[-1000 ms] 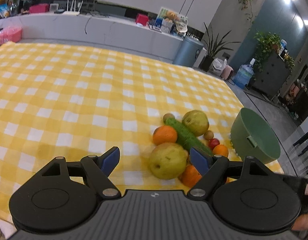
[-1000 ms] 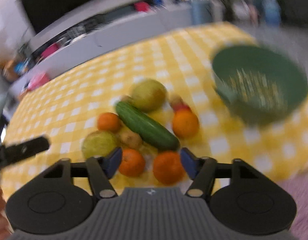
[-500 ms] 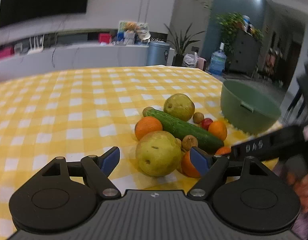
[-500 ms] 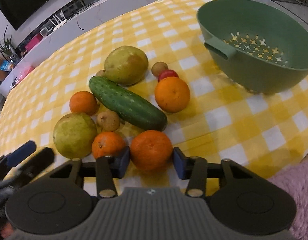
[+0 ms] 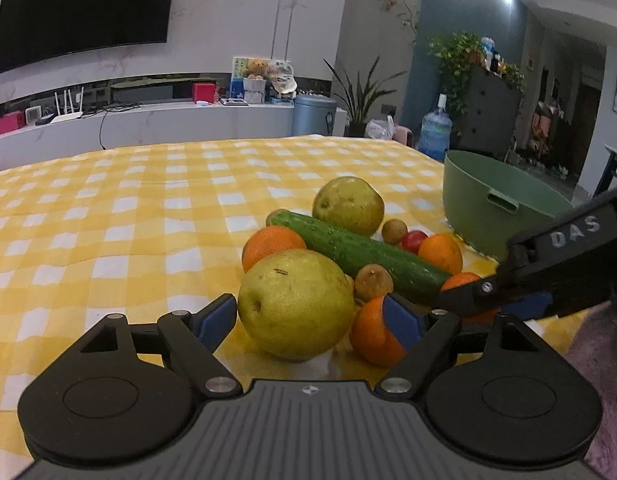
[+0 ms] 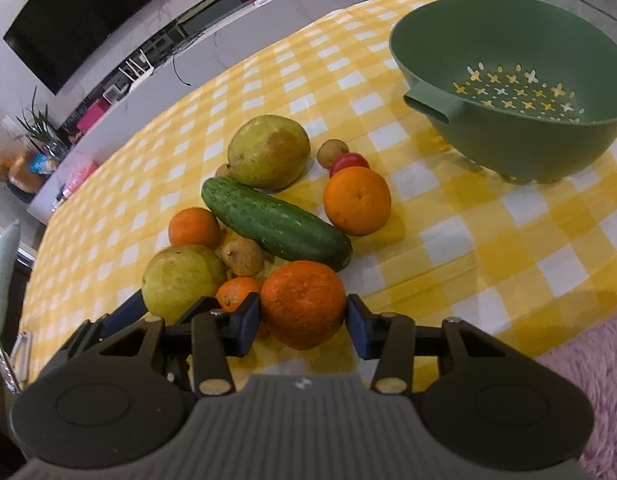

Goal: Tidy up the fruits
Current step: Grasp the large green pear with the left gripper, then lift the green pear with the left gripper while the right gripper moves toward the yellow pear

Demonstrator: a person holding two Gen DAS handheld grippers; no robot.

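A pile of fruit lies on the yellow checked tablecloth [image 5: 148, 208]: two yellow-green pears [image 5: 296, 304] [image 6: 268, 152], several oranges, a cucumber [image 6: 274, 224], small brown fruits and a red one [image 6: 349, 160]. My left gripper [image 5: 308, 322] is open, its fingers on either side of the near pear [image 6: 182, 280]. My right gripper [image 6: 303, 322] is shut on the nearest orange [image 6: 303, 310], which rests on the cloth. The right gripper's arm shows at the right of the left wrist view [image 5: 548, 256].
A green colander bowl [image 6: 508, 92] stands empty on the cloth to the right of the fruit, also seen in the left wrist view [image 5: 492, 208]. A pink fuzzy surface [image 6: 588, 380] lies at the table's near right edge. A counter runs behind the table.
Both grippers have moved in on the pile. The left gripper now brackets the near pear. The right gripper's pads have come against the nearest orange.
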